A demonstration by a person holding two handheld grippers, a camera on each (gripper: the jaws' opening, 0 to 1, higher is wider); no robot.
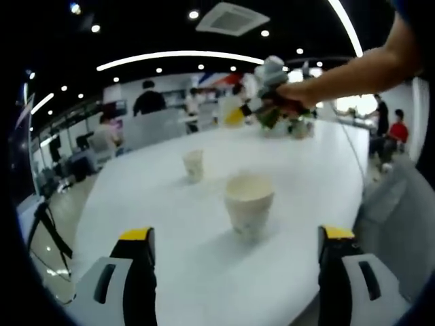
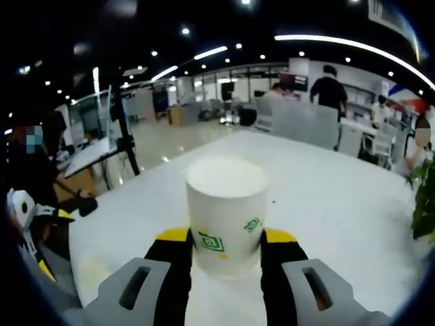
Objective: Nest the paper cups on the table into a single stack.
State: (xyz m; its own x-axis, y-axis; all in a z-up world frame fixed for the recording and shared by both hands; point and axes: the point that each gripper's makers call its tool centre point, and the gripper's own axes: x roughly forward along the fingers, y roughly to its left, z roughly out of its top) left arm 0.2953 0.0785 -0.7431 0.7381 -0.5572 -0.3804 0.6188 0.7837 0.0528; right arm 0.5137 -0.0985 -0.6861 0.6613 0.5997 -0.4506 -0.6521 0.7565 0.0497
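Note:
Two white paper cups stand upright on the white table (image 1: 170, 224): a nearer cup (image 1: 249, 202) and a smaller-looking farther cup (image 1: 194, 164). My left gripper (image 1: 236, 233) is open, its yellow-tipped jaws spread wide just short of the nearer cup, one to either side. My right gripper (image 2: 225, 239) is shut on a white cup with a green logo (image 2: 225, 210), held upright above the table (image 2: 326, 197). In the left gripper view the right gripper (image 1: 262, 102) hangs over the far end of the table on a person's outstretched arm, with a pale cup (image 1: 231, 112) in it.
A potted plant (image 1: 289, 122) stands at the table's far end, also seen as leaves (image 2: 425, 197). The table edge curves along the right (image 1: 353, 204). A tripod (image 1: 47, 234) stands on the floor to the left. People and desks fill the office behind.

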